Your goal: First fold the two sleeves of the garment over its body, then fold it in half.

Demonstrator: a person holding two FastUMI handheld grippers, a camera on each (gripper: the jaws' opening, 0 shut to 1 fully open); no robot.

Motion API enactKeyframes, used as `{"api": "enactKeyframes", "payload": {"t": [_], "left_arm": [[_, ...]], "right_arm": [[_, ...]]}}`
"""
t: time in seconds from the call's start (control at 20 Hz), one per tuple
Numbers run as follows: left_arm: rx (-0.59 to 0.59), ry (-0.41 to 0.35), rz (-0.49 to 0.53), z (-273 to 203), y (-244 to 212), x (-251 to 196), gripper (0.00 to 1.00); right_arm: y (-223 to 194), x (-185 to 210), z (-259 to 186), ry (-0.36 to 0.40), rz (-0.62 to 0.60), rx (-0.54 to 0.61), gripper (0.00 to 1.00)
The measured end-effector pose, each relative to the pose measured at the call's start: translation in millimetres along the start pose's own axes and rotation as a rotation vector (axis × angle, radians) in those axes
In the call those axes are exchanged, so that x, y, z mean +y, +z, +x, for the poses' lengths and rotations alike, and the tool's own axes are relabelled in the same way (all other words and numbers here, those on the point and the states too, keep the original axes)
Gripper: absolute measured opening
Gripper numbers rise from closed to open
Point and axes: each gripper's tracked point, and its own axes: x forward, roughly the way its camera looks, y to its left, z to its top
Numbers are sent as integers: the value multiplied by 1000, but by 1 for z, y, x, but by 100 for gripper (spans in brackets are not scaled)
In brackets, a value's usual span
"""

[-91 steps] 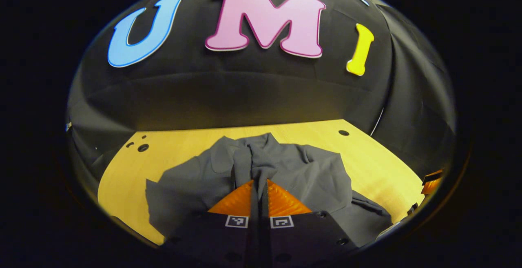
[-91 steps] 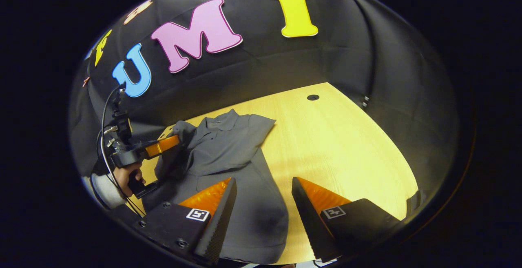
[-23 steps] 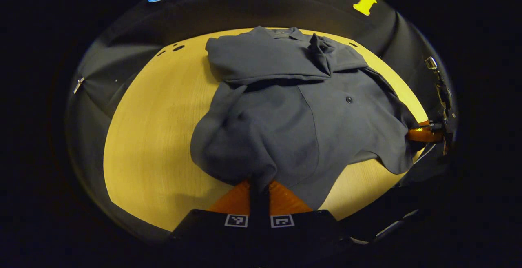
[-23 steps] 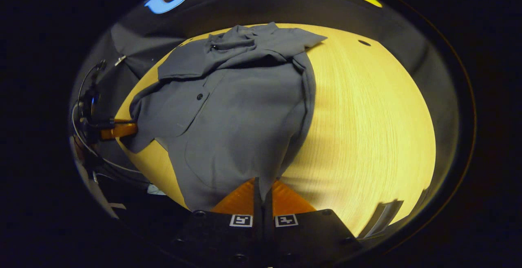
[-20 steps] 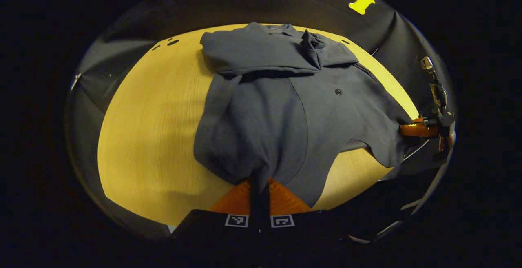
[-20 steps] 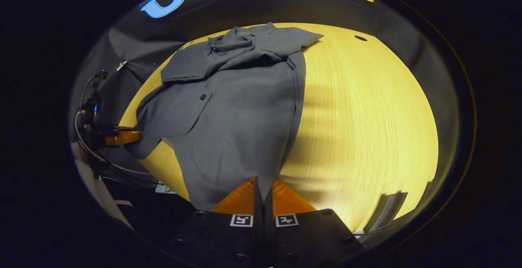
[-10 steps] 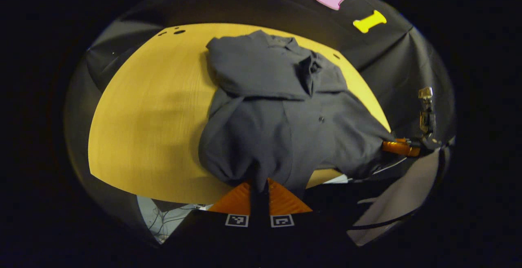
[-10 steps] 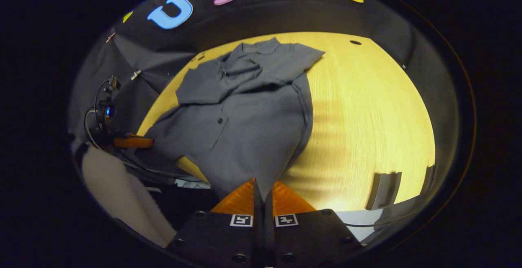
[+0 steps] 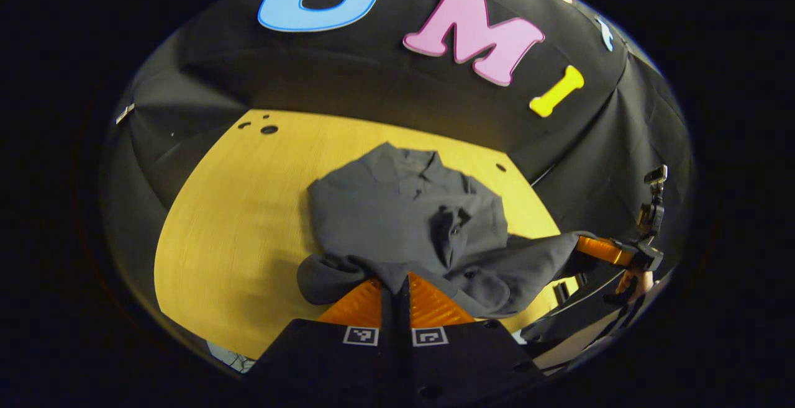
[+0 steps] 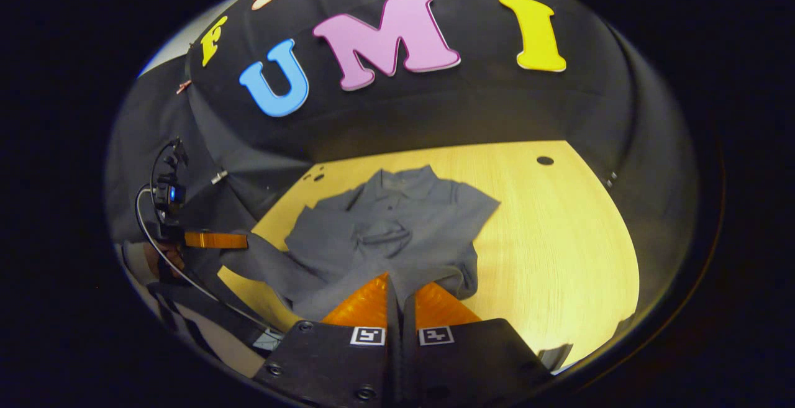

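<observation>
In the left gripper view, my left gripper (image 9: pixel 395 281) is clenched on the near hem of the dark grey collared short-sleeved shirt (image 9: pixel 410 222), its two fingers pressed together with a fold of cloth pinched between them. In the right gripper view, my right gripper (image 10: pixel 395 284) is clamped the same way on the hem's other corner, and the hem hangs lifted between the two grips above the pale yellow wooden tabletop (image 10: pixel 559 253). The shirt's upper part lies on the table with both sleeves folded over its body, collar toward the far edge. Bare wood lies open on either side of the shirt, with small round holes near the far edge. No readable writing shows on the shirt.
</observation>
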Motion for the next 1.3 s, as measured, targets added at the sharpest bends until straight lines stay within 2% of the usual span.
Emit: {"api": "enactKeyframes", "payload": {"t": [0.15, 0.25, 0.4, 0.65, 0.85, 1.1, 1.15, 1.2, 1.3], "left_arm": [[-80, 8, -41, 16, 41, 4, 6], [-116, 36, -57, 26, 62, 12, 5], [-158, 54, -83, 46, 91, 18, 5], [-203, 74, -63, 91, 130, 29, 5], [-210, 106, -68, 127, 146, 48, 5], [-217, 143, -2, 176, 165, 69, 5], [-217, 146, 18, 186, 169, 72, 5], [-214, 148, 38, 196, 173, 72, 5], [-213, 153, 78, 218, 179, 73, 5]], "right_arm": [[32, -7, 18, -17, 27, -71, 5], [53, -20, 31, -68, 7, -116, 5], [78, -27, 55, -87, -12, -157, 5], [105, -52, 99, -128, -11, -191, 5], [109, -73, 131, -151, -16, -175, 5], [112, -100, 174, -184, -26, -159, 5], [112, -106, 183, -190, -24, -154, 0], [111, -112, 192, -197, -20, -149, 5], [108, -126, 210, -217, 1, -140, 5]]}}
